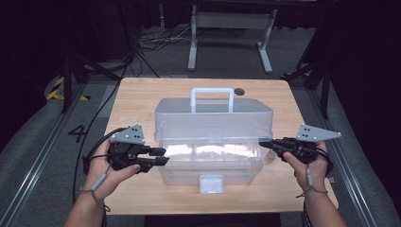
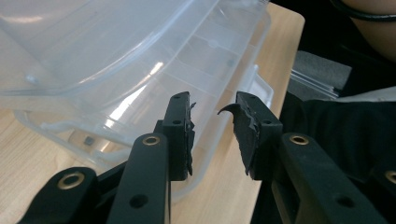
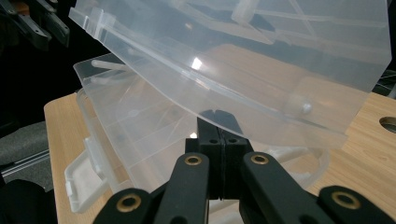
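A clear plastic toolbox [image 1: 210, 171] stands mid-table with its lid [image 1: 213, 118] raised partway and a white handle [image 1: 212, 97] on top. My left gripper [image 1: 160, 156] is at the box's left end, level, with its jaws apart. In the left gripper view the left gripper [image 2: 212, 105] frames the box's base wall [image 2: 205, 51] beyond the jaws, with nothing pressed between the pads. My right gripper [image 1: 261, 143] reaches the right end of the box. In the right gripper view the right gripper [image 3: 218, 114] is shut, its tips just under the tilted lid's edge [image 3: 261, 60].
The box's white front latch [image 1: 211, 183] hangs near the wooden table's [image 1: 137, 99] front edge. A round hole [image 1: 239, 91] is in the tabletop behind the box. Cables and a metal stand [image 1: 231, 28] lie on the floor beyond. The left gripper [image 3: 42, 23] shows far off in the right gripper view.
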`<action>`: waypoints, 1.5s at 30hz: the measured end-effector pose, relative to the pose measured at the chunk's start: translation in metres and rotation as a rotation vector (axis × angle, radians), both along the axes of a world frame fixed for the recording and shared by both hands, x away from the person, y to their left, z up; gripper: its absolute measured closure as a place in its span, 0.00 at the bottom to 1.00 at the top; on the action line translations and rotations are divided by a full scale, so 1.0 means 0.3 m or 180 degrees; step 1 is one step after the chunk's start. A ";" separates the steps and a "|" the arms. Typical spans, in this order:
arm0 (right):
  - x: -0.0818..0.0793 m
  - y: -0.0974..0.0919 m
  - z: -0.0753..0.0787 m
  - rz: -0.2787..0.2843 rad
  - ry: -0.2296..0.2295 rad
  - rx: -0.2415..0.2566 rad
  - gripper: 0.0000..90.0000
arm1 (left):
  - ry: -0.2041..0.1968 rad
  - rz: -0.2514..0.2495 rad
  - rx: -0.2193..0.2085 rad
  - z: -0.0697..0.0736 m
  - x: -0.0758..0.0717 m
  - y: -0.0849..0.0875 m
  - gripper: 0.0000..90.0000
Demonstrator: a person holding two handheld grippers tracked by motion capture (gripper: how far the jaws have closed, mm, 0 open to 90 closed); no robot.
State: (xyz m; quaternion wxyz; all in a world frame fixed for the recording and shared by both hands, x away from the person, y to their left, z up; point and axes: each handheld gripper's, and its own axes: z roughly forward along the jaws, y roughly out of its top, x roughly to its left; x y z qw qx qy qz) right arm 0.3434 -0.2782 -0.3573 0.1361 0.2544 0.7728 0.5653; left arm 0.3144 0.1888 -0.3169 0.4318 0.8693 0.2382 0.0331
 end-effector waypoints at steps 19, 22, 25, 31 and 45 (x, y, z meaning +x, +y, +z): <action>0.005 0.002 0.004 -0.0014 -0.0049 0.0062 1.00 | -0.0199 0.0780 -0.0332 -0.037 0.029 0.019 0.99; 0.004 0.006 0.011 -0.0009 -0.0080 0.0088 1.00 | -0.0279 0.0846 -0.0354 -0.039 0.033 0.008 0.99; 0.008 0.010 0.018 -0.0023 -0.0105 0.0099 1.00 | -0.0332 0.0858 -0.0333 -0.037 0.039 -0.009 0.99; 0.019 0.013 0.029 -0.0038 -0.0136 0.0123 1.00 | -0.0361 0.0882 -0.0374 -0.028 0.065 -0.020 0.99; 0.052 0.006 0.067 -0.0077 -0.0211 0.0094 1.00 | -0.0466 0.1019 -0.0452 0.008 0.102 -0.027 0.99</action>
